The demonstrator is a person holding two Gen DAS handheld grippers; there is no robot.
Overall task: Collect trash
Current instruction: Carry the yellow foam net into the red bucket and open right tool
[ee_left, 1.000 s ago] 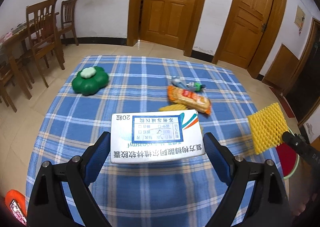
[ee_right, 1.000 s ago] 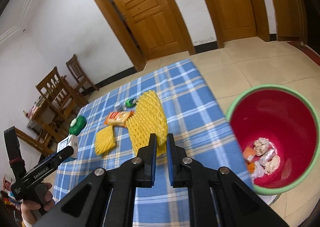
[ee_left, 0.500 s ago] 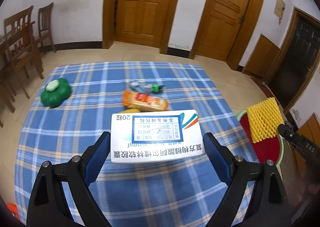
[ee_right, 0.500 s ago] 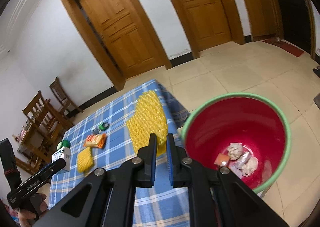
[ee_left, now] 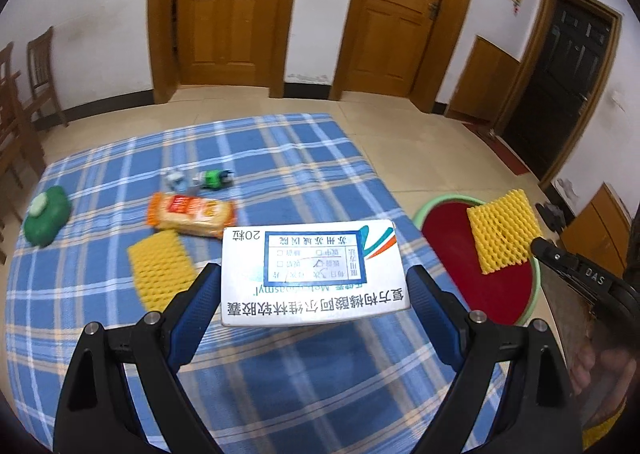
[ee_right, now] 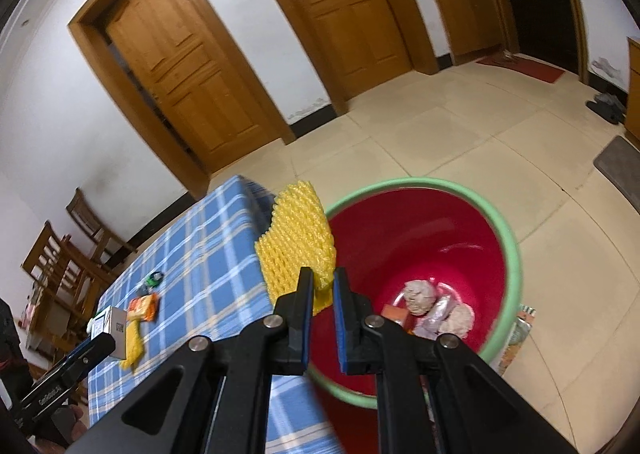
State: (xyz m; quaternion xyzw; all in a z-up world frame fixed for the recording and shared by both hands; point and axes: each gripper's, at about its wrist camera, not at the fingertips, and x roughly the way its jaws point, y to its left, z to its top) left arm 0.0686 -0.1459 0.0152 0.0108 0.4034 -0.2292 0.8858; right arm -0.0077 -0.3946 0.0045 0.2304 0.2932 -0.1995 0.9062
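My left gripper is shut on a white medicine box and holds it above the blue plaid table. My right gripper is shut on a yellow foam net, held over the near rim of the red bin with a green rim. The net and bin also show in the left wrist view. The bin holds several scraps of trash.
On the table lie a second yellow foam net, an orange snack pack, a small crushed bottle with a green label and a green container. Wooden chairs stand left. The bin stands on the tiled floor off the table's right edge.
My right gripper has carried the yellow net from over the table to over the bin's rim. My left gripper, with the box, has swung right toward the bin.
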